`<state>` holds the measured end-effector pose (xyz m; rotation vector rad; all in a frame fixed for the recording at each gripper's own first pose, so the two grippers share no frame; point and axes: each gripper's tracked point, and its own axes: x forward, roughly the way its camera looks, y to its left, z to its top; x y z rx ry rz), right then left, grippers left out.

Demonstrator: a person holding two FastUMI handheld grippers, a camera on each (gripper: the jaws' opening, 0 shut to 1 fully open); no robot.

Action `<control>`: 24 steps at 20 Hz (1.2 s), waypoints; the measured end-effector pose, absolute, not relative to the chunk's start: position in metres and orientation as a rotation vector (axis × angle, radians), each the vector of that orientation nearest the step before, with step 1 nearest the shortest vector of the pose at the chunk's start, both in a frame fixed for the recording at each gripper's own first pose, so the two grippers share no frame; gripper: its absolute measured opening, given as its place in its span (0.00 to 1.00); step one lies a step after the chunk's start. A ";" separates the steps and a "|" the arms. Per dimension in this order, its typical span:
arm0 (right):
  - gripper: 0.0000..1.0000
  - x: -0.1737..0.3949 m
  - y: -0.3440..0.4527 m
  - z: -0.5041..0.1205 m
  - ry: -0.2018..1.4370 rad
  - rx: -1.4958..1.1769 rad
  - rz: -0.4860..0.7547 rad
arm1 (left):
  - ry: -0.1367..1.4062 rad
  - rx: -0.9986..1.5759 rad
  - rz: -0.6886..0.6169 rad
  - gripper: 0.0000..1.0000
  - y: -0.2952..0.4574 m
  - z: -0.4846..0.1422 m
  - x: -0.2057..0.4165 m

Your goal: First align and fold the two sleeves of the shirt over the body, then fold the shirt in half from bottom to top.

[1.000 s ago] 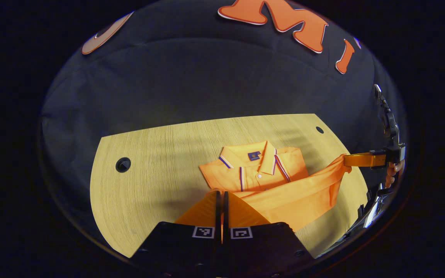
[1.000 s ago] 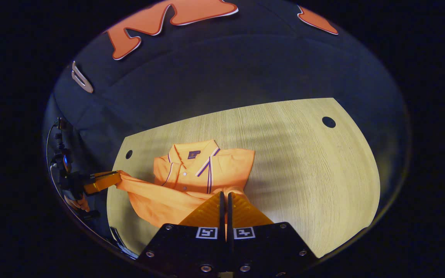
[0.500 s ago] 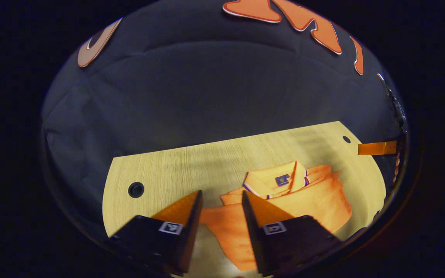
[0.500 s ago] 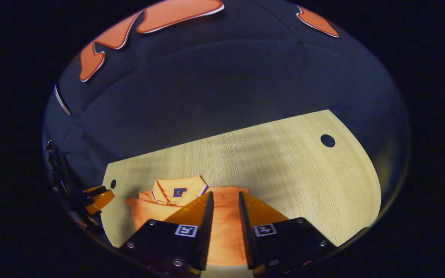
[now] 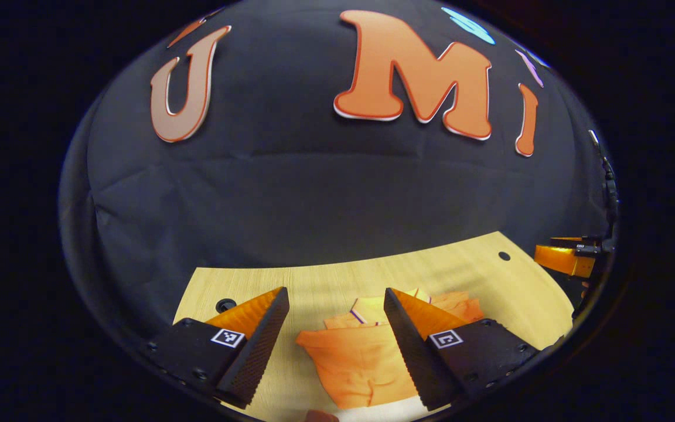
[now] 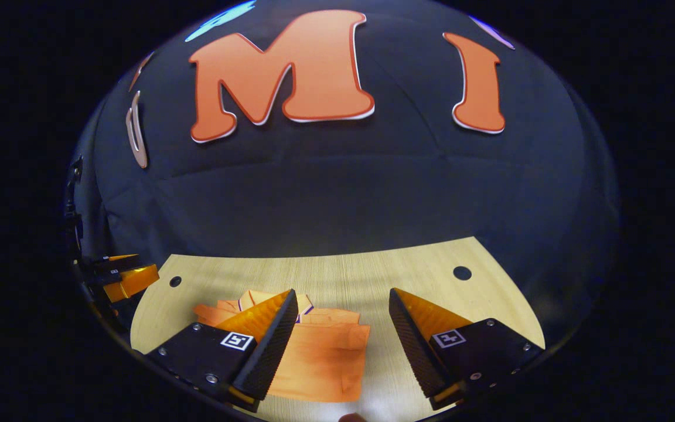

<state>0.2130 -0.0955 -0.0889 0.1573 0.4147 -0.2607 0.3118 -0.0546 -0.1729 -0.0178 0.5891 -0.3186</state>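
In the left gripper view the left gripper (image 5: 335, 296) hangs with jaws spread wide over the folded shirt (image 5: 361, 358) at bottom centre, the right gripper (image 6: 342, 296) likewise gaping and empty; the cloth looks soft, light, best pinched at corners.

Pale wood-grain tabletop (image 5: 326, 281) with a curved far edge, couple of small round black holes (image 6: 462, 272) near the corners. Wrinkly black cloth wall (image 5: 314, 193) right behind. Pretty dim overall, soft light pooling on the wood.
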 end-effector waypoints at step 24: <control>0.96 0.022 -0.002 -0.025 0.101 -0.011 -0.083 | 0.227 -0.035 -0.233 0.98 -0.064 -0.047 0.080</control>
